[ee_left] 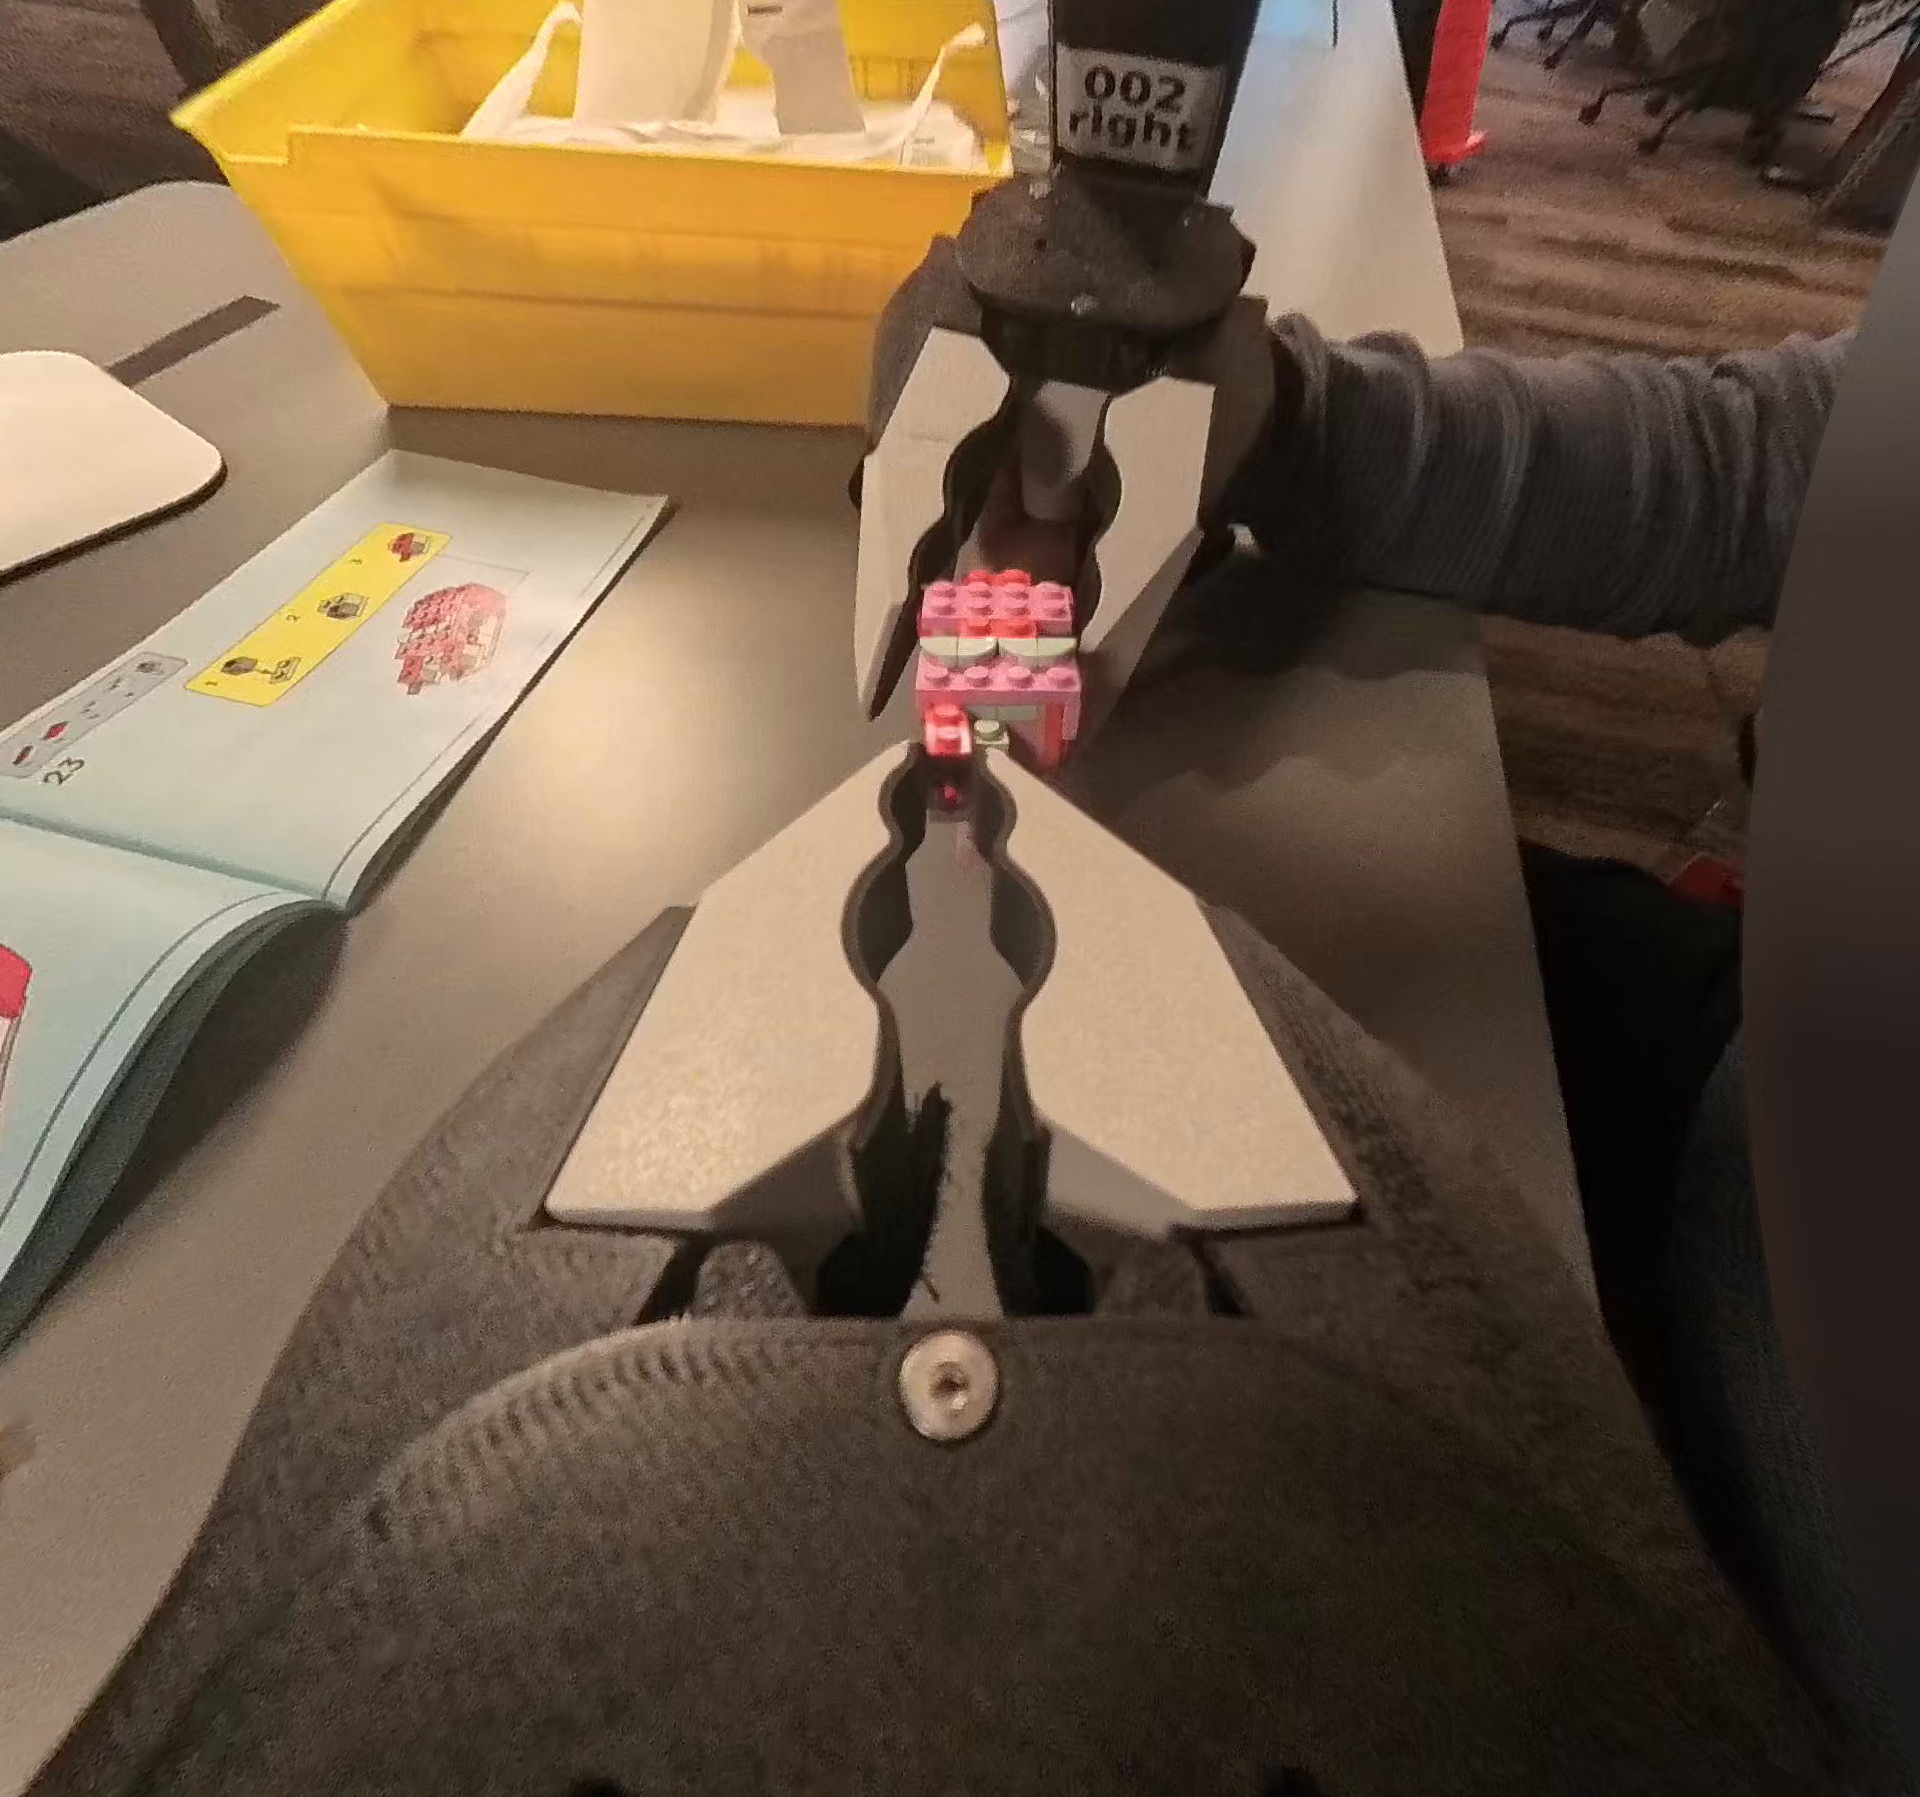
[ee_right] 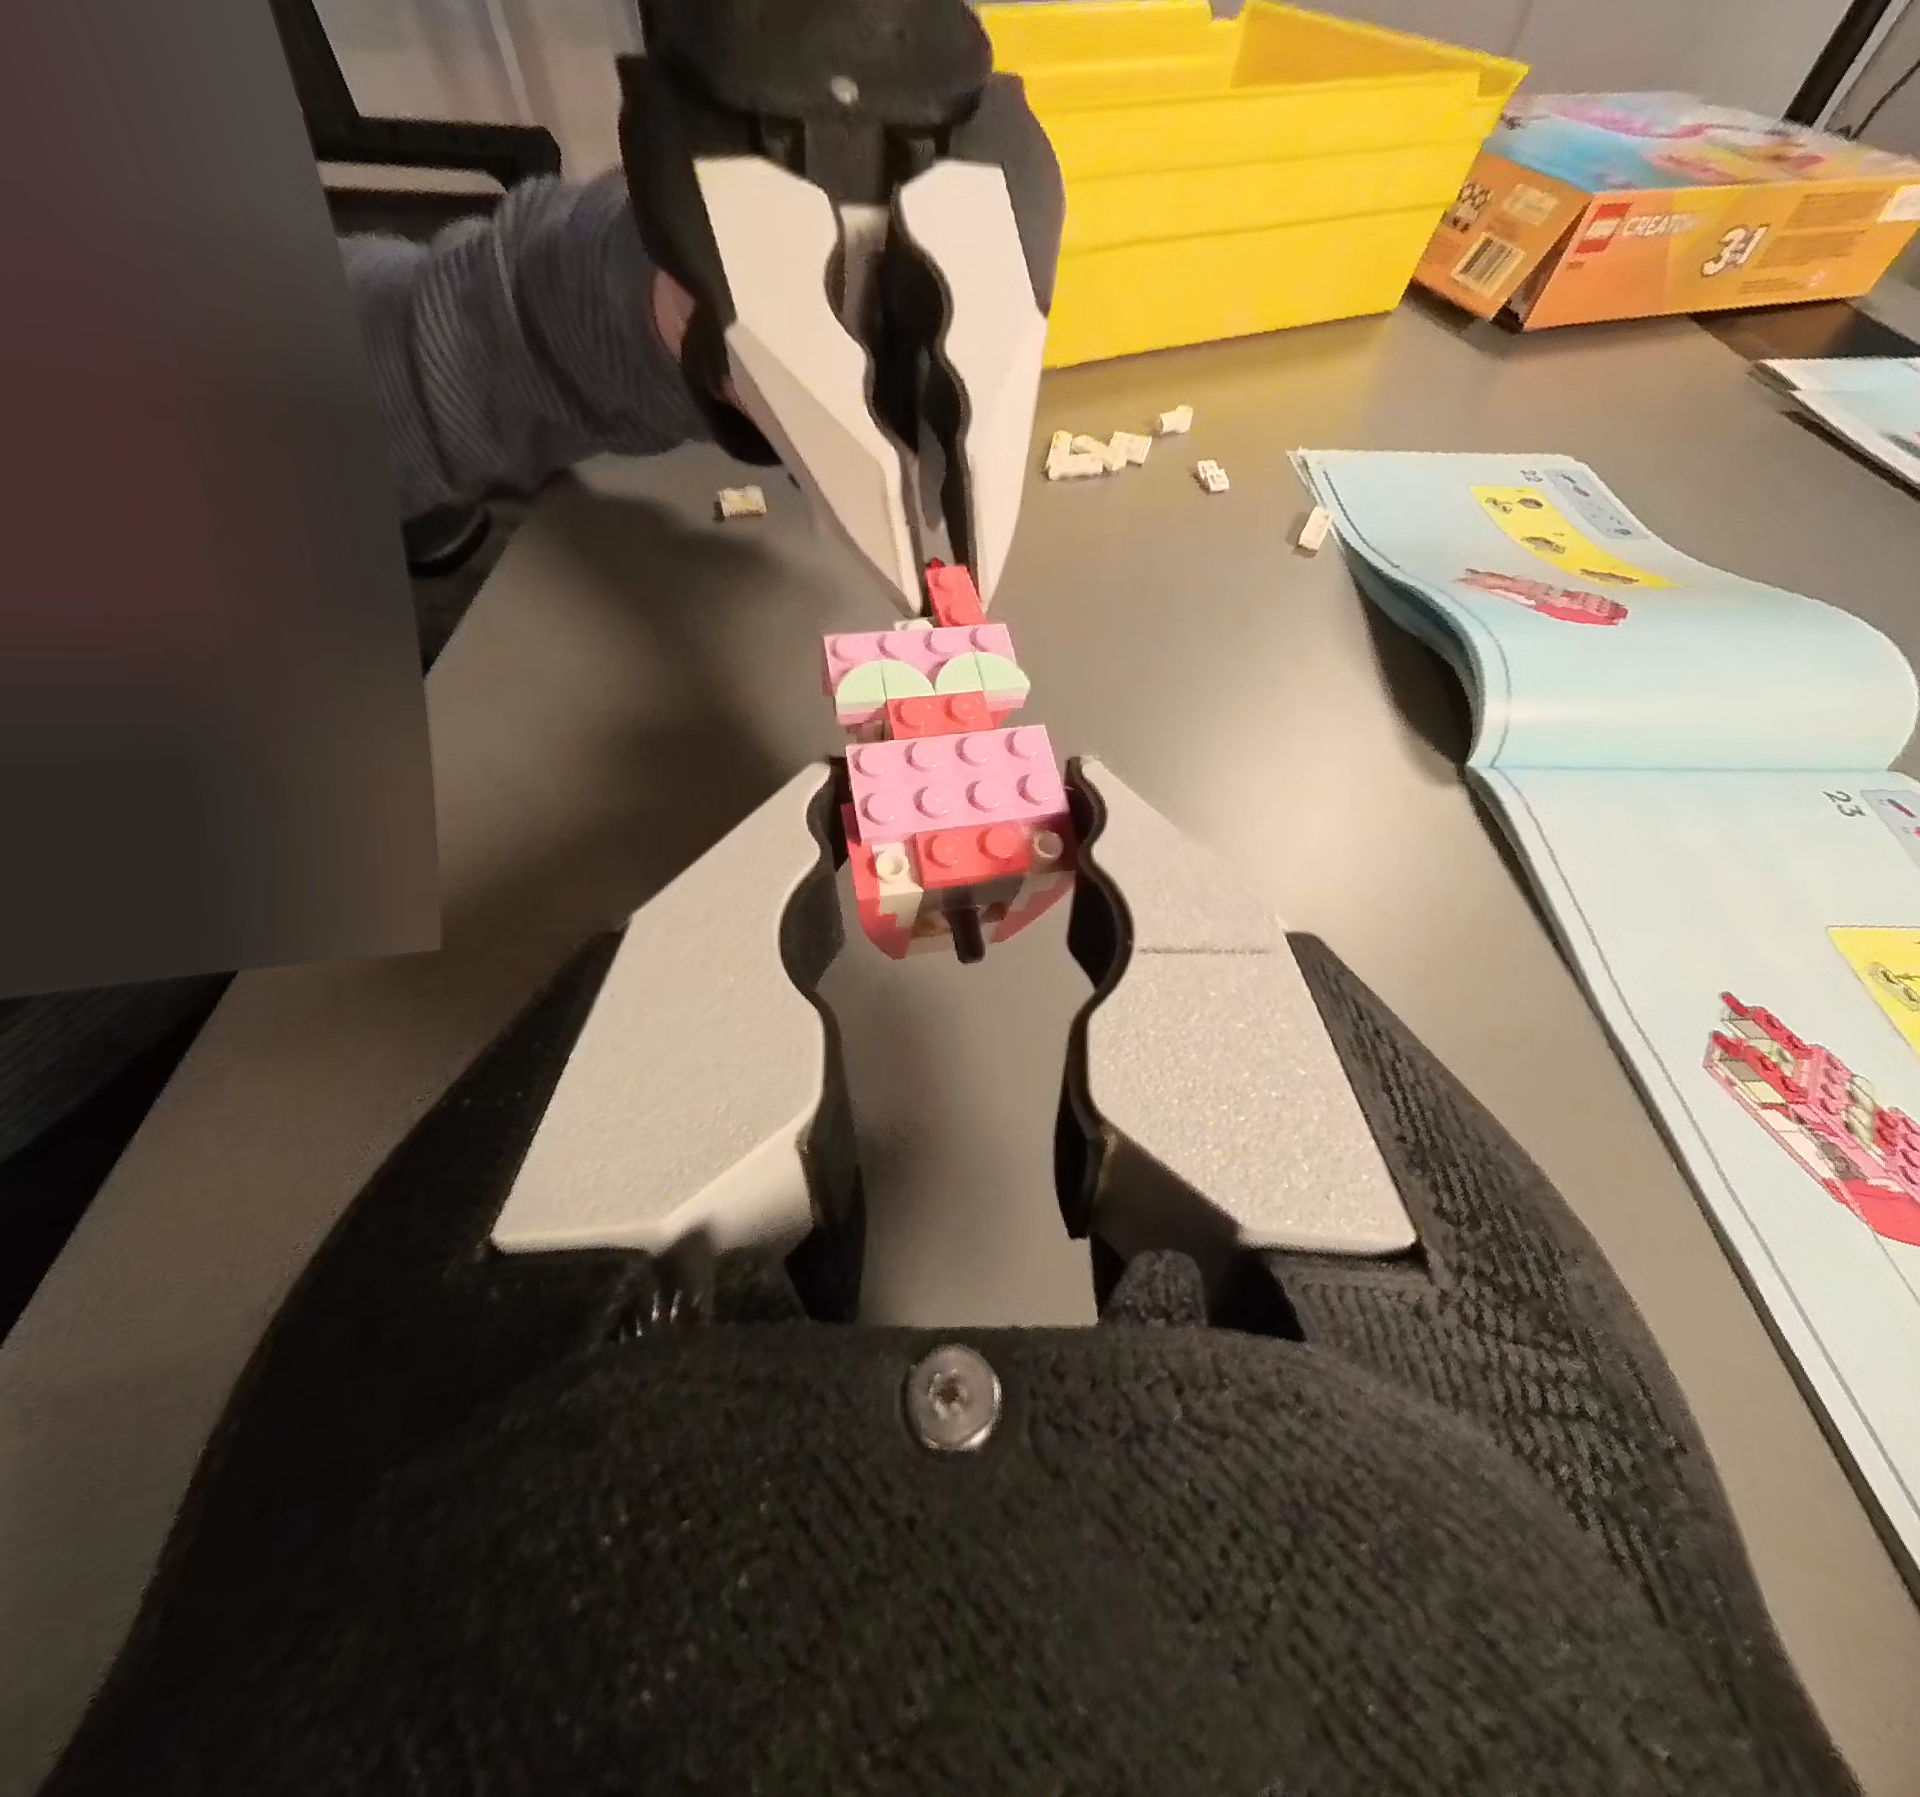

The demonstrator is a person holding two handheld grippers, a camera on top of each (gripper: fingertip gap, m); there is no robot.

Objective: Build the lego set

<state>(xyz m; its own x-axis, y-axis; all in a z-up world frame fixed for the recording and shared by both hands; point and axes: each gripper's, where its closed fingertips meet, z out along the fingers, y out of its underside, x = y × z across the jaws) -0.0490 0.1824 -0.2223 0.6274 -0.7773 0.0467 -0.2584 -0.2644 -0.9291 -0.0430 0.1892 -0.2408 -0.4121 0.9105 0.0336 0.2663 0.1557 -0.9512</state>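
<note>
From my left wrist, my left gripper [ee_left: 951,771] pinches a small red brick [ee_left: 948,731] against the pink brick model [ee_left: 997,651] so it seats, while from my right wrist my right gripper [ee_right: 956,817] clamps that model above the grey table [ee_right: 1247,667] to steady it.

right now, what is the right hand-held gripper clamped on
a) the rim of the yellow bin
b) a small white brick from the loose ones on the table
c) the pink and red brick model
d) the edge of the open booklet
c: the right hand-held gripper has both fingers against the sides of the pink and red brick model, while the white bricks, booklet and yellow bin lie apart from it.
</note>
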